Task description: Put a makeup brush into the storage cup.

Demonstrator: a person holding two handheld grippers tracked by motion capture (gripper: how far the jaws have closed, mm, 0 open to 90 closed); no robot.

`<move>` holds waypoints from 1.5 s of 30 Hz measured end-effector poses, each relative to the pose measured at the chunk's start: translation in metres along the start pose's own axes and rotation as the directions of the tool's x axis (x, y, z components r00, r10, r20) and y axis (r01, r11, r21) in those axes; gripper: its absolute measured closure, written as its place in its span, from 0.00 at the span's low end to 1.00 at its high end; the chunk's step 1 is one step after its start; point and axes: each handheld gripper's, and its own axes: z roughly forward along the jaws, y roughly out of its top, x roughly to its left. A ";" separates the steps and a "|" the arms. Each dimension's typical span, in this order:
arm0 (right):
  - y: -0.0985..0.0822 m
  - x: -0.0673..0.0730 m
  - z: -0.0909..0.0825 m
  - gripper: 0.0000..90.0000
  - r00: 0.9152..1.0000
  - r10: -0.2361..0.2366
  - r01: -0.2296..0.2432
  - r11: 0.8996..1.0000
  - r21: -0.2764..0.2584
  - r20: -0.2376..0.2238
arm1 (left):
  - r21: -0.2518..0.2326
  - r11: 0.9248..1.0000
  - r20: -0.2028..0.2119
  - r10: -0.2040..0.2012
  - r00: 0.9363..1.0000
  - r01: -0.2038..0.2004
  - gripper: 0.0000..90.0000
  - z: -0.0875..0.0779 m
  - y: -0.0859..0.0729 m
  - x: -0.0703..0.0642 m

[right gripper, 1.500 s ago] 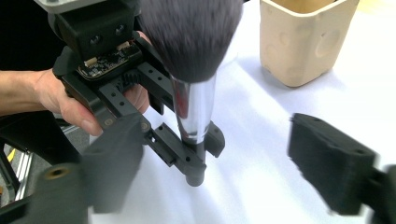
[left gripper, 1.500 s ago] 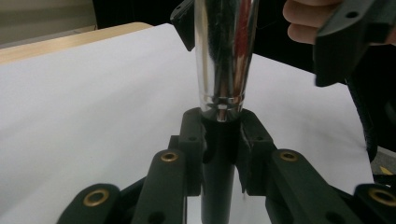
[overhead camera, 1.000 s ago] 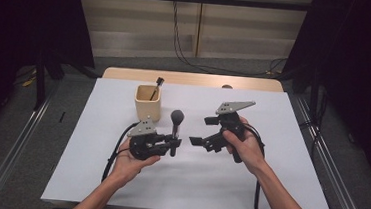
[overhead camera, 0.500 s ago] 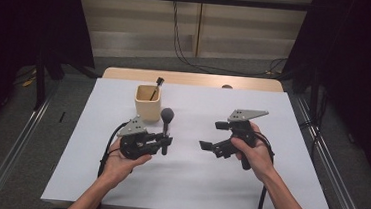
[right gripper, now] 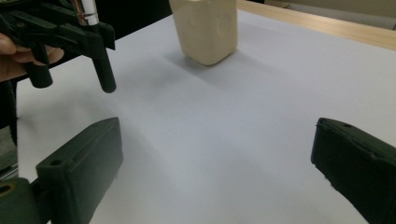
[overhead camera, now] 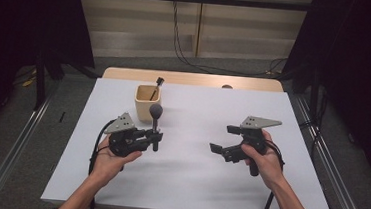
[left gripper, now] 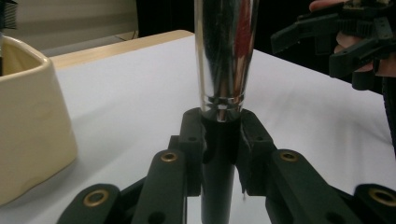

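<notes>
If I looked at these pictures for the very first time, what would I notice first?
Probably the shiny silver tool with a black handle and a round dark head, held upright in the left gripper near the middle of the white table. Just behind it stands a cream-coloured square cup with a thin black stick poking out. On the right side, the right gripper hangs over the table with its jaws wide open, holding nothing.

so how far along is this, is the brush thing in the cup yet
Not yet. Done: the left gripper is clamped on the brush, held upright off the table. In hand: carrying it near the cream cup, which already holds one tool. Left: lowering it in. The right gripper is open and empty.
</notes>
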 end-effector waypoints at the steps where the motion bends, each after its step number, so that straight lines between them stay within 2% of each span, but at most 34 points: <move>1: -0.001 -0.001 -0.002 0.02 1.000 0.005 -0.005 1.000 -0.004 0.012 | 0.001 1.000 -0.007 -0.002 1.000 0.002 0.83 -0.001 0.001 0.001; 2: -0.002 -0.001 -0.003 0.02 1.000 0.005 -0.004 1.000 -0.012 0.027 | 0.001 1.000 0.001 0.002 1.000 -0.002 0.83 -0.002 0.001 0.002; 5: -0.008 -0.003 -0.007 0.02 0.998 0.010 -0.008 0.999 -0.031 0.060 | 0.000 1.000 -0.015 -0.001 1.000 0.001 0.83 -0.005 0.003 0.005; 10: -0.016 -0.006 -0.012 0.02 0.996 0.009 -0.005 0.999 -0.047 0.092 | 0.000 1.000 -0.028 -0.007 1.000 0.007 0.83 -0.010 0.007 0.010; 17: -0.029 -0.005 -0.020 0.02 0.992 0.017 -0.008 0.998 -0.066 0.127 | -0.015 1.000 -0.052 -0.009 0.999 0.008 0.83 -0.018 0.014 0.018; 22: -0.039 -0.006 -0.028 0.02 0.989 0.040 -0.028 0.996 -0.084 0.142 | -0.029 1.000 -0.074 -0.008 0.997 0.006 0.83 -0.023 0.021 0.024; 30: -0.054 -0.009 -0.037 0.01 0.974 0.053 -0.022 0.990 -0.142 0.219 | -0.034 0.999 -0.096 -0.012 0.995 0.009 0.83 -0.029 0.030 0.037; 37: -0.064 -0.010 -0.047 0.01 0.956 0.059 -0.008 0.985 -0.174 0.289 | -0.053 0.999 -0.127 -0.007 0.992 0.000 0.83 -0.035 0.042 0.045; 45: -0.079 -0.011 -0.064 0.01 0.942 0.073 -0.008 0.981 -0.194 0.327 | -0.059 0.998 -0.158 -0.004 0.987 -0.006 0.83 -0.035 0.054 0.054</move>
